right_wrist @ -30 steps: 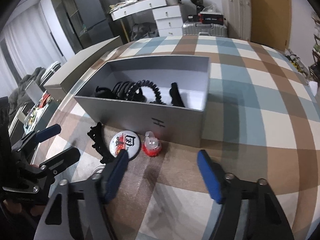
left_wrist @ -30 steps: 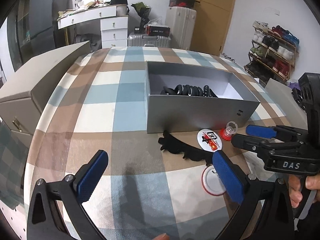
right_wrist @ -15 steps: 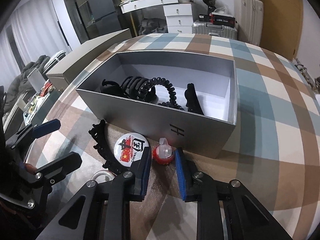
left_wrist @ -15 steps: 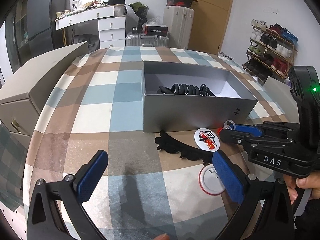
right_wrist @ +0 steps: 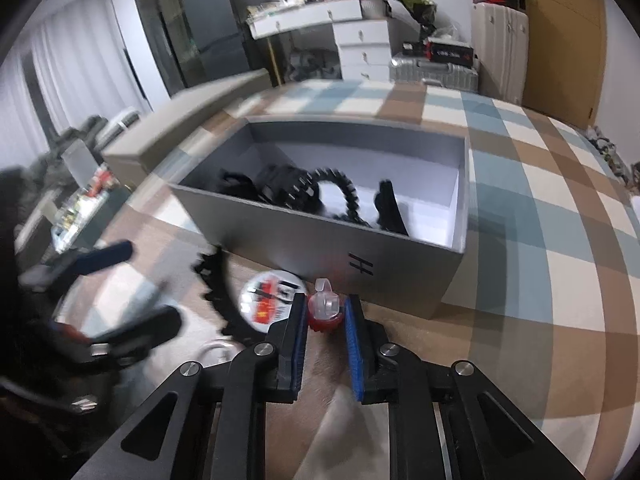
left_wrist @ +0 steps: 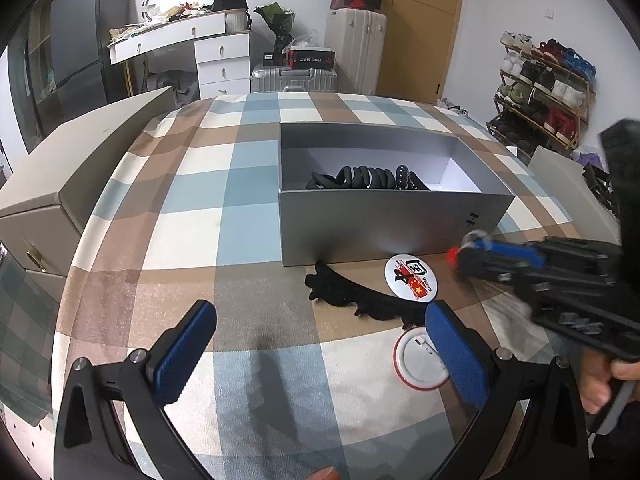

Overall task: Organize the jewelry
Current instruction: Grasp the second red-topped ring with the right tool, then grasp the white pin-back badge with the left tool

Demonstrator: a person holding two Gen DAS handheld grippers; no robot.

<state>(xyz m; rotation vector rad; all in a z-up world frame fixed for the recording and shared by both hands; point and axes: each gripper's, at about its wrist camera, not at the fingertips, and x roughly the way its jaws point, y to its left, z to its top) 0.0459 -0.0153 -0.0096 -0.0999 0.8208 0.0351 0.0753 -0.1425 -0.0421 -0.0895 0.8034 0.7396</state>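
Right gripper (right_wrist: 325,314): jaws clenched on the small red-and-clear ring (right_wrist: 325,310), at lower centre of the right wrist view. The piece sits between the 2 blue pads, gripped at its red base with the clear top poking forward, directly in front of the near wall of the grey box (right_wrist: 400,268). Whether it has left the tablecloth (right_wrist: 540,240) cannot be told. The grip on the base looks chosen to keep the piece upright for a short carry over the wall, in my judgement.

Left gripper (left_wrist: 320,344): jaws released and wide, holding nothing, at the bottom of the left wrist view. It hangs above the cloth near the loose items, likely waiting its turn.

Items outside the box, lower centre of the left wrist view: black toothed headband (left_wrist: 360,300), printed round badge (left_wrist: 411,278), and a second badge lying face down (left_wrist: 416,364). All 3 lie close to the box front, within easy reach.

Inside the box: black coiled hair ties (left_wrist: 364,178) bunched toward the left end; the right end shows bare white floor, the likely spot for the ring.
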